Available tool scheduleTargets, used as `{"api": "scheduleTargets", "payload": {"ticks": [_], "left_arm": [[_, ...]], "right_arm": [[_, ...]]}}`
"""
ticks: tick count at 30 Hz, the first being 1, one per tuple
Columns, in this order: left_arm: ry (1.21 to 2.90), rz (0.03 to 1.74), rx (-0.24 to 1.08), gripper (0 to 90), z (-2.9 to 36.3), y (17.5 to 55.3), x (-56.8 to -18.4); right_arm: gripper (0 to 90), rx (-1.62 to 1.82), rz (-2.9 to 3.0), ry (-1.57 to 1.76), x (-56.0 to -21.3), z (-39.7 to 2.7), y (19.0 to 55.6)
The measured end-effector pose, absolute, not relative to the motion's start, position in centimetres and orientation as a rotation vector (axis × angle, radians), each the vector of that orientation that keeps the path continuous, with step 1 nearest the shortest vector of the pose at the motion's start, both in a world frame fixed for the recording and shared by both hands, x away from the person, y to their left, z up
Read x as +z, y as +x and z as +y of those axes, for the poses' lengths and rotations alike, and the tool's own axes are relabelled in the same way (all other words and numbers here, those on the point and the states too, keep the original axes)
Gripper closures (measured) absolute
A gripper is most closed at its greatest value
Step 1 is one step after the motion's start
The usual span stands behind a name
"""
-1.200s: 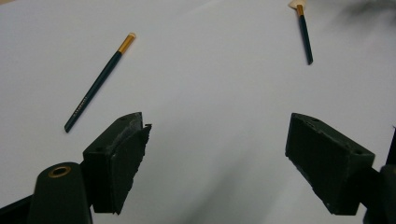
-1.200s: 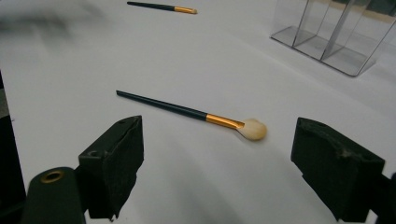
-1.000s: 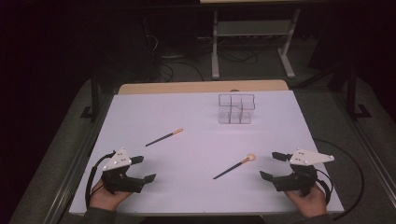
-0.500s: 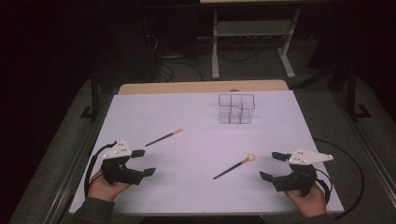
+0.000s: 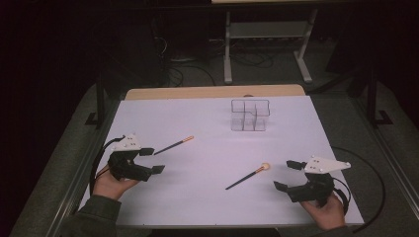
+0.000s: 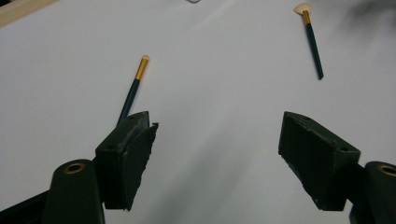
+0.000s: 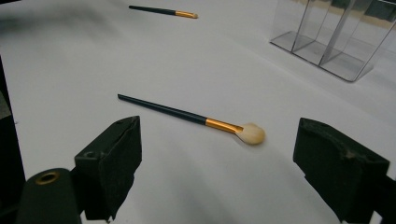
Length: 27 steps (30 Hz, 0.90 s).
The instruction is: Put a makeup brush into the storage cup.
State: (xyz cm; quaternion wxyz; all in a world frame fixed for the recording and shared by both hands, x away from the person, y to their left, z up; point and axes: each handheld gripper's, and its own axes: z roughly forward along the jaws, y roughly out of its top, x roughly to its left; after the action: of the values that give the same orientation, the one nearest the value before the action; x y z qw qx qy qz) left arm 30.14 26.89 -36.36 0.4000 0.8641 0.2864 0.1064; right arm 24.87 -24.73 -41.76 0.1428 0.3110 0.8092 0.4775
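A slim dark brush with a gold ferrule (image 5: pixel 173 145) lies on the white table left of centre. My left gripper (image 5: pixel 153 160) hovers just beside its handle end, open; the jaws have just been closing a little, with nothing between them. In the left gripper view the slim brush (image 6: pixel 133 88) runs up from behind one jaw of my left gripper (image 6: pixel 217 140). A fluffy-tipped brush (image 5: pixel 247 177) lies right of centre, and my right gripper (image 5: pixel 285 174) stands open close to its head. In the right gripper view the fluffy brush (image 7: pixel 187 114) lies ahead of the wide jaws of my right gripper (image 7: pixel 217 158).
A clear acrylic organiser (image 5: pixel 250 116) with several compartments stands at the back middle of the table, also at the upper right in the right gripper view (image 7: pixel 331 42). The white mat (image 5: pixel 207 197) has a wooden edge (image 5: pixel 212 92) at the far side. A cable (image 5: pixel 375 173) trails off the right edge.
My left gripper has risen and moved forward towards the slim brush's handle end. The right gripper and both brushes have stayed where they were.
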Motion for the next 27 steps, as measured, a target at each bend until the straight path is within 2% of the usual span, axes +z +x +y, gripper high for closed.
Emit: {"api": "scheduleTargets", "payload": {"ticks": [11,27], "left_arm": [[2.233,0.755,0.215,27.0,26.4,33.5,-35.7],[2.333,0.731,0.222,26.1,25.3,37.0,-35.3]], "right_arm": [[14.8,1.367,2.346,0.884,-41.7,-24.6,25.0],[14.9,1.349,2.359,0.879,-41.6,-24.4,25.0]]}}
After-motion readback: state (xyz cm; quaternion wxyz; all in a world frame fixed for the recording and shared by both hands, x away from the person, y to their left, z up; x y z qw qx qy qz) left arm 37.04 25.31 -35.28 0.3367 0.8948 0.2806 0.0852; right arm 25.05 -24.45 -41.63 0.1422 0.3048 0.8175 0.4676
